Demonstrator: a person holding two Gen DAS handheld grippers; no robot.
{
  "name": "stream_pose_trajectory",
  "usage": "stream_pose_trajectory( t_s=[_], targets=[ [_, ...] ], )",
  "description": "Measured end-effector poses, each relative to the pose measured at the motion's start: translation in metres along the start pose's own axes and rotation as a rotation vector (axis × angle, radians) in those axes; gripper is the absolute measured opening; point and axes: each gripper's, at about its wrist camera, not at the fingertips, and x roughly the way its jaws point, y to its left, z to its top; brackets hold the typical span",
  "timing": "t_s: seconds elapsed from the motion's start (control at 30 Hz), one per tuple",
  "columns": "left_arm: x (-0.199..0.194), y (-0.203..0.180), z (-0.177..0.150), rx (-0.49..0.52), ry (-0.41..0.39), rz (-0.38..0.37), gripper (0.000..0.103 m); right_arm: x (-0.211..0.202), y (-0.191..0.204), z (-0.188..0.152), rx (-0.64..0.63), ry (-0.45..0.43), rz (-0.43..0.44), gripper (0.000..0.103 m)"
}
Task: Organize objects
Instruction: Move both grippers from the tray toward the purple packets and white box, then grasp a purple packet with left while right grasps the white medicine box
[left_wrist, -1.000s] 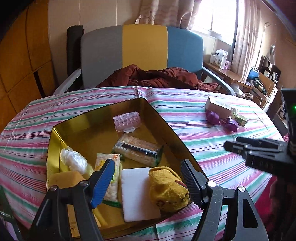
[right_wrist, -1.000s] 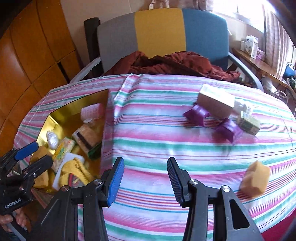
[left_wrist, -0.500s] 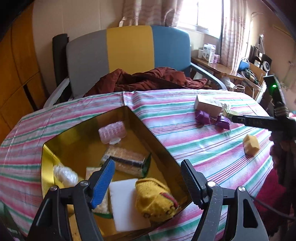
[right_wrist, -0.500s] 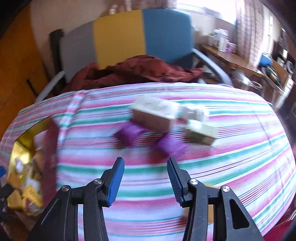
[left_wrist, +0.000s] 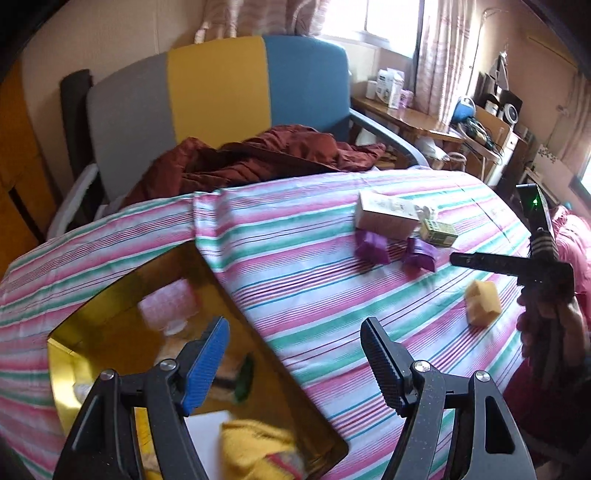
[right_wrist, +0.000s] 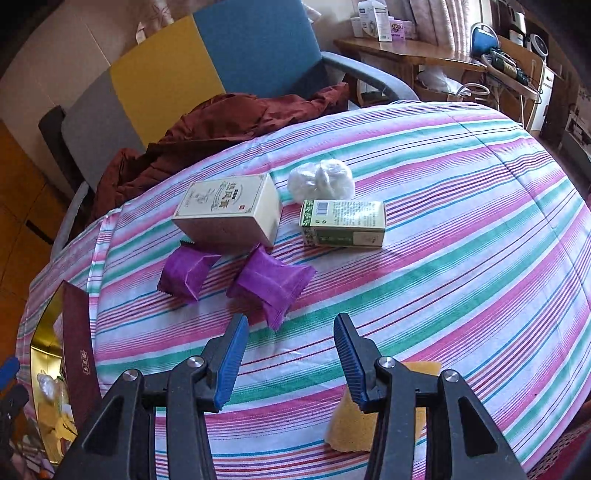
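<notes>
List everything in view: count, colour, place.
gold box: one, left on the table, holding small items
cream carton: one, mid-table
green carton: one, right of the cream carton
purple packets: two, in front of the cartons
white plastic wad: one, behind the green carton
yellow sponge: one, near the right claw
striped tablecloth: one, pink, green, white
chair: one, grey, yellow, blue, behind the table
left claw: open, empty
right claw: open, empty

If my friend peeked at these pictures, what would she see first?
Probably the bright striped tablecloth, pink, green and white, covering the whole round table. Next, the shiny gold box at its left edge, with things inside, and the two purple packets lying in the middle of the cloth just in front of a cream carton. Behind the table stands a chair in grey, yellow and blue panels with a dark red garment heaped on it.
</notes>
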Motion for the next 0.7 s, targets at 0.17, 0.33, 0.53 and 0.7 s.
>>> stream_pose_trajectory(
  t_s=[0.17, 0.33, 0.53, 0.7],
  targets=[
    [0.037, -0.028, 0.026, 0.042, 0.044, -0.027, 0.073, -0.003, 0.003, -0.002, -0.008, -0.007, 0.007, 0.049],
    [0.095, -0.056, 0.042, 0.056, 0.136, -0.04, 0.072, -0.005, 0.0, -0.001, 0.015, -0.01, 0.015, 0.049],
    [0.144, -0.082, 0.061, 0.093, 0.177, -0.018, 0.072, -0.002, -0.005, 0.002, 0.042, 0.005, 0.031, 0.049],
    [0.18, -0.094, 0.076, 0.115, 0.209, 0.012, 0.072, 0.001, -0.009, 0.003, 0.061, 0.023, 0.04, 0.049]
  ],
)
